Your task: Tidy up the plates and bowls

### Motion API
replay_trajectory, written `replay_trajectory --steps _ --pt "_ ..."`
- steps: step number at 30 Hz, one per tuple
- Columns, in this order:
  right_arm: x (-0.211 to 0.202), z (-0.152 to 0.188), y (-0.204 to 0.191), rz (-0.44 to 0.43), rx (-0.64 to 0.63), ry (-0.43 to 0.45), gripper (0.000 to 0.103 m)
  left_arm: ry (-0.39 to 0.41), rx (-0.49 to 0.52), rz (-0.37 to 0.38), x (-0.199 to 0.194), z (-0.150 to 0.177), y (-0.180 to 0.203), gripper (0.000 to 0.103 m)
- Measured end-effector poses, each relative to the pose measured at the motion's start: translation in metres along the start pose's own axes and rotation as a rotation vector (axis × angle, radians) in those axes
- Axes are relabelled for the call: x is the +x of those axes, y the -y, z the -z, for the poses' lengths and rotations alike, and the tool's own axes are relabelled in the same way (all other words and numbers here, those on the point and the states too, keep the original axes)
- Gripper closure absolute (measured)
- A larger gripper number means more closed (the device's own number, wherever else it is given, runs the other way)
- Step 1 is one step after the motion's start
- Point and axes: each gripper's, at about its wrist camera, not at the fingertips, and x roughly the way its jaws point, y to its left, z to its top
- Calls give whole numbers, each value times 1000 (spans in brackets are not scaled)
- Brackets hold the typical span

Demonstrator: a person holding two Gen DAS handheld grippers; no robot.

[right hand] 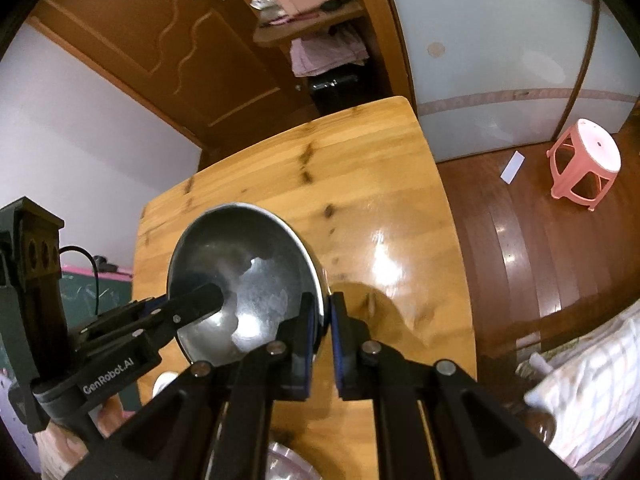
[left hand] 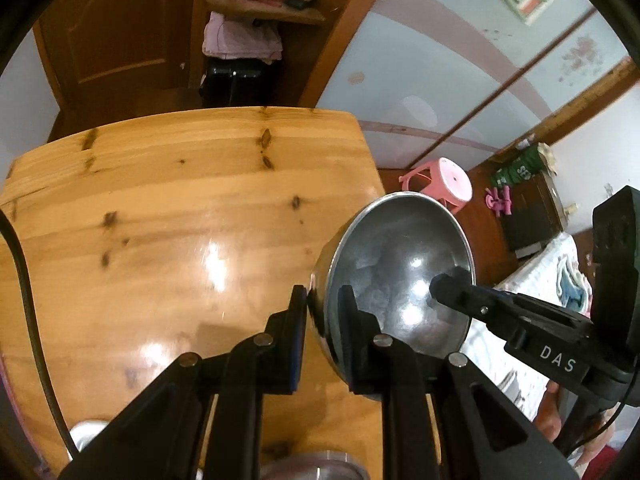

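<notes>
You hold one stainless steel bowl [left hand: 400,276] between both grippers, lifted above the right-hand part of the wooden table [left hand: 180,220] and tipped so that its shiny inside faces the cameras. Your left gripper [left hand: 323,312] has its jaws closed on the bowl's left rim, one finger pressed on the outer wall and the other inside. Your right gripper [right hand: 320,320] pinches the opposite rim in the same way, one pad inside the bowl and one outside. In the left wrist view your right gripper comes in from the right, its finger reaching over the rim into the bowl; in the right wrist view your left gripper [right hand: 192,304] does the same from the left.

Below the bowl, at the near edge of the table, the rim of a second metal bowl [right hand: 286,462] shows between the gripper arms, partly hidden. A white object [left hand: 86,434] sits near the table's near-left corner, too cut off to name. A pink plastic stool [right hand: 584,162] stands on the dark wood floor [right hand: 520,240] to the right of the table, well apart from it.
</notes>
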Motion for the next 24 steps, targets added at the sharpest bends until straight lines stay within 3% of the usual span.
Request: replay_trajectory --steps 6,12,17,24 --pt "-44 61 -20 -34 -4 37 95 12 51 -5 -59 65 11 89" --pt "-65 125 -34 -58 -18 50 95 7 82 -5 -94 134 12 89" --pt "-62 167 -34 -94 -4 27 95 5 68 13 -100 180 1 89" --pt "-43 215 -42 -69 -14 -2 95 -8 57 -6 -77 233 -20 89"
